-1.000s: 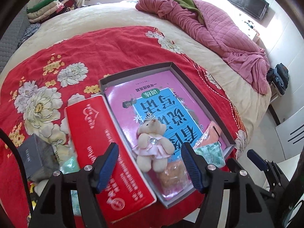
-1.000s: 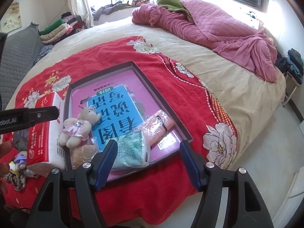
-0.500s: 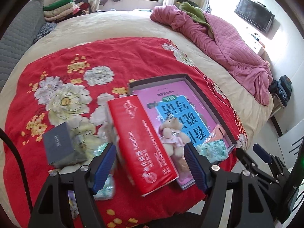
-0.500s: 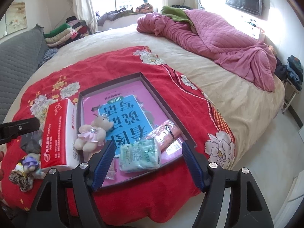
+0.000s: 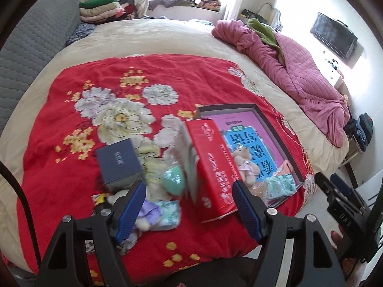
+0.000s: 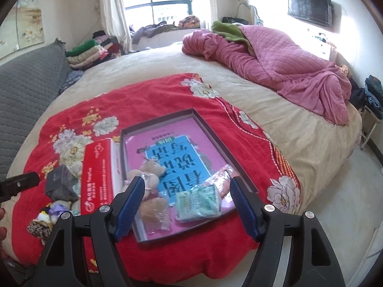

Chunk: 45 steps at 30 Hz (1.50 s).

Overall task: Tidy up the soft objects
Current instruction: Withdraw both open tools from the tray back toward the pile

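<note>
A: L wrist view, status?
B: Left gripper released, jaws wide, nothing between them, above the red blanket. Vs 0.5 s ago the view has pulled back and swung left: the pile now sits near centre, the tray has shifted to the right.
A: Pile contents?
B: Navy box, cream plush, mint egg, lilac toy just inside the left pad. Edges blurred; contacts hard to tell.
A: Tissue box?
B: Red tissue box lies beside the tray's left wall, between pile and tray. Bear lies in the tray on the book, green pack at the near corner. Right gripper shows at right edge.

A: R wrist view?
B: Right gripper also released, holding nothing, over the tray's near end. View has backed off a little vs 0.5 s ago; objects unmoved.
A: Positions?
B: Bear just inside the left pad, clear pouch beneath it, green pack between the pads, pink pack beyond. Tissue box left of tray; navy box and toys further left. Left gripper at left edge, state there cannot be told.
</note>
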Motion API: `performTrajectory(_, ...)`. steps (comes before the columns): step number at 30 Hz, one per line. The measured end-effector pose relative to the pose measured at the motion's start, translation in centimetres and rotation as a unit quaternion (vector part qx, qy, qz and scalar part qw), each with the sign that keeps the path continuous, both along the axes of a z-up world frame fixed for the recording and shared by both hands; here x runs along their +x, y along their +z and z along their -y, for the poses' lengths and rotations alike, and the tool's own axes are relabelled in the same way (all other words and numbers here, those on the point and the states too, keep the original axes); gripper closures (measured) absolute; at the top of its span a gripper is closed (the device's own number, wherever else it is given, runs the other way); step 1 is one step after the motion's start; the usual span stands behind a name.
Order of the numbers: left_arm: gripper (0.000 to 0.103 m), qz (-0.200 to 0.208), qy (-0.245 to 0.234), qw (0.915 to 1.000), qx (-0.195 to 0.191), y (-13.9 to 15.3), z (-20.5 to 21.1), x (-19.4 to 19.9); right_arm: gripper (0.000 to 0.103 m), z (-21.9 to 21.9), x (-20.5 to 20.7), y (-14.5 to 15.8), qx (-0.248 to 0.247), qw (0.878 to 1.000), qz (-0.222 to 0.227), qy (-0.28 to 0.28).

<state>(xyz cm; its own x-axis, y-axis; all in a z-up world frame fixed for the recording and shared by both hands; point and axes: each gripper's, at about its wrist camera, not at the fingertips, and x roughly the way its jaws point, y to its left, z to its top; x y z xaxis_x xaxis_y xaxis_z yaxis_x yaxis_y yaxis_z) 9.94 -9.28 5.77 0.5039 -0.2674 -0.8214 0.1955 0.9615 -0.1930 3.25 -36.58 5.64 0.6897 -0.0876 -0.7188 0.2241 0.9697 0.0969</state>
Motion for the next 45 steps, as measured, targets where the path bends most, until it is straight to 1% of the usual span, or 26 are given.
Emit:
performTrajectory(5, 0.029, 0.001, 0.016, 0.9999, -0.004, 0.4, -2.3, -0.9, 0.028, -1.2, -0.3, 1.2, -0.010, 1.000, 0.008, 0.010)
performTrajectory(10, 0.029, 0.003, 0.025, 0.9997, -0.004, 0.6, -4.1, -1.8, 0.028, -2.3, -0.6, 2.4, -0.005, 1.000, 0.018, 0.022)
performTrajectory(14, 0.029, 0.008, 0.032, 0.9994, -0.004, 1.0, -5.5, -2.5, 0.028, -4.0, -0.5, 3.0, -0.008, 0.999, 0.024, 0.040)
performTrajectory(23, 0.029, 0.013, 0.054, 0.9984, 0.003, 0.8, -8.8, -3.8, 0.028, -8.1, -0.5, 3.6, -0.024, 0.996, 0.028, 0.077)
performTrajectory(30, 0.029, 0.010, 0.074, 0.9972, 0.004, 0.4, -11.3, -4.5, 0.028, -12.0, -0.7, 4.0, -0.036, 0.992, 0.030, 0.118)
performTrajectory(33, 0.029, 0.011, 0.081, 0.9966, -0.002, 0.5, -12.2, -4.8, 0.028, -13.3, -0.6, 4.2, -0.027, 0.990, 0.026, 0.135)
performTrajectory(39, 0.028, 0.013, 0.093, 0.9955, -0.010, 0.9, -13.7, -5.4, 0.028, -15.7, -0.8, 4.4, -0.033, 0.986, 0.027, 0.162)
performTrajectory(45, 0.028, 0.008, 0.104, 0.9945, -0.010, 0.5, -15.3, -5.6, 0.028, -17.6, -0.6, 4.1, -0.040, 0.982, 0.021, 0.186)
